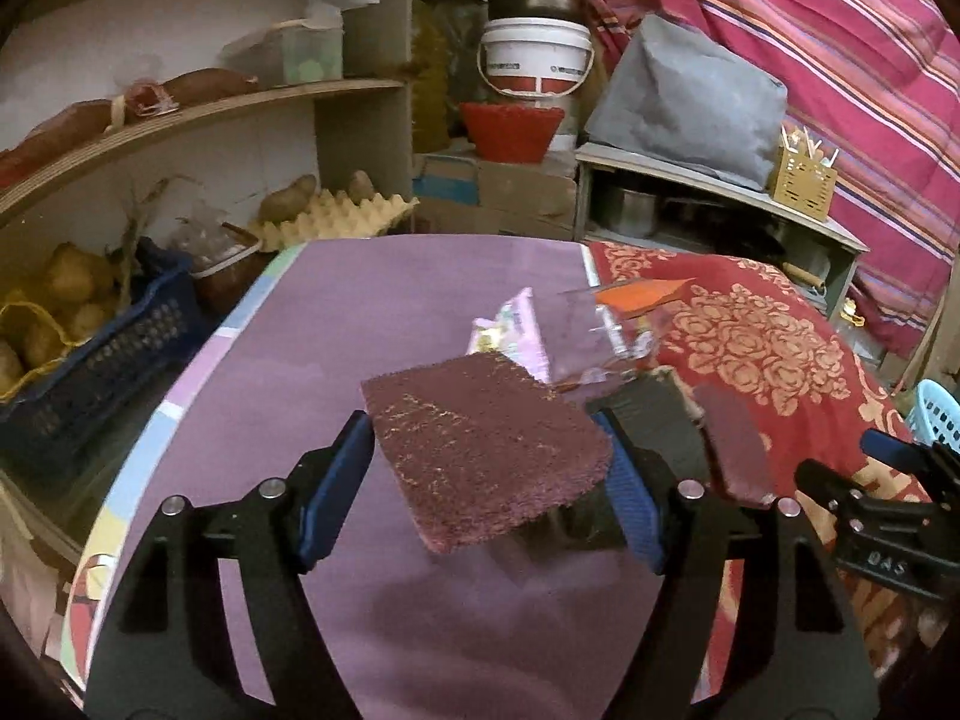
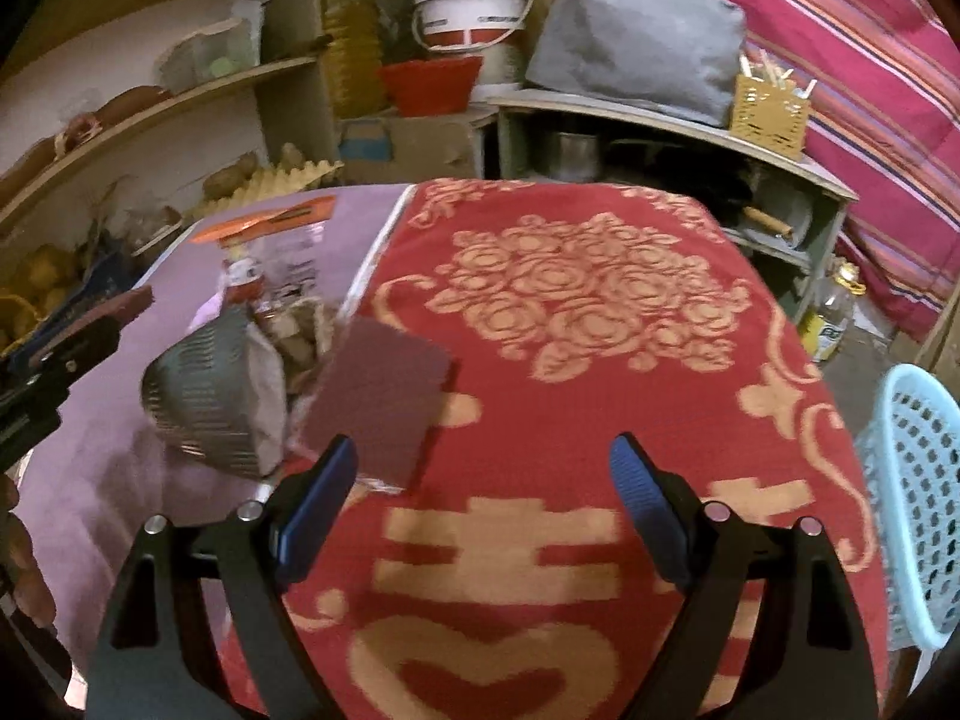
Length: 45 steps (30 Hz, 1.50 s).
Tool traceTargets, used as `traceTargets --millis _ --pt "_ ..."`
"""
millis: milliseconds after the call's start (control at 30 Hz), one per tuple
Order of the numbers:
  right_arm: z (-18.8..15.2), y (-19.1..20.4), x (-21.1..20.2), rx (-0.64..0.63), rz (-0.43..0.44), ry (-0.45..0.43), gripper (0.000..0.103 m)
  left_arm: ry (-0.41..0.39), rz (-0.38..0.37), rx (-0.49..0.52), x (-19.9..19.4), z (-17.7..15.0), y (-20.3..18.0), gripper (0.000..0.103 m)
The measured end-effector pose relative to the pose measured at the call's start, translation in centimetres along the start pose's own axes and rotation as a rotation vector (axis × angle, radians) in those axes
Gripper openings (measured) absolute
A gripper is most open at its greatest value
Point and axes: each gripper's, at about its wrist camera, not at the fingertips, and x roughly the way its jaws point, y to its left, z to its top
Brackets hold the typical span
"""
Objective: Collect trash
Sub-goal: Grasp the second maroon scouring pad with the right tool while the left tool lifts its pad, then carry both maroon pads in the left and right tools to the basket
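**Left gripper grasping a scouring pad; right gripper released over the red cloth**

At far left, a shelf (image 1: 198,114) carries a blue crate (image 1: 108,354) of potatoes and an egg tray (image 1: 336,213). Moving right, your left gripper (image 1: 489,462) is clenched on a maroon scouring pad (image 1: 486,450): the blue pads press on its two side edges, and the pad sits tilted above the purple tabletop (image 1: 390,300). Just beyond the pad lie a pink wrapper (image 1: 516,330) and a clear plastic package (image 1: 606,336) with an orange label, close together near the seam where the purple surface meets the red floral cloth (image 1: 750,330).

In the right wrist view, a grey ribbed object (image 2: 204,402) lies on its side on the purple surface, with crumpled litter just beside it. A second maroon scouring pad (image 2: 378,396) rests flat across the edge of the cloth, just ahead of your right gripper's left finger. Your right gripper (image 2: 483,480) is released, its jaws spread wide with nothing between them, above the cloth. At far right, a light blue perforated basket (image 2: 918,498) stands beside the tabletop.
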Motion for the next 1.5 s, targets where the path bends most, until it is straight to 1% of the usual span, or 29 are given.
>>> traceTargets --millis 200,367,567,800,867,933,967,1000,1267,1500 --pt "0.8 1.6 1.0 0.034 0.061 0.000 0.085 0.005 0.013 -0.034 -0.6 -0.6 3.3 0.072" --pt "1.0 3.0 2.2 0.001 0.041 0.016 0.085 0.000 0.025 -0.049 -1.1 -1.0 5.1 0.072" --pt "0.7 3.5 3.9 0.001 0.004 0.071 0.085 -0.001 0.030 -0.061 -1.1 -1.0 6.1 0.072" --pt "0.4 3.8 5.0 -0.001 0.014 0.115 0.082 -0.001 0.033 -0.047 -1.0 -0.9 5.9 0.072" --pt "0.4 3.7 5.2 0.003 0.031 0.125 0.069 -0.003 0.035 -0.041 -1.1 -0.9 5.7 0.072" --pt "0.4 3.6 5.2 0.002 0.035 0.126 0.065 -0.004 0.036 -0.039 -1.1 -0.9 5.5 0.072" --pt "0.5 3.5 5.2 -0.001 0.043 0.126 0.058 -0.004 0.036 -0.038 -1.1 -0.9 5.4 0.072" --pt "0.5 3.5 5.1 -0.003 0.045 0.126 0.057 -0.003 0.037 -0.036 -1.1 -0.9 5.4 0.072" --pt "0.6 3.0 3.7 -0.025 0.043 0.091 0.056 -0.008 0.038 -0.028 -1.3 -0.8 4.7 0.072" --pt "1.0 0.9 0.8 -0.029 0.020 0.037 0.056 -0.032 0.026 0.000 -2.2 -0.4 3.0 0.072"
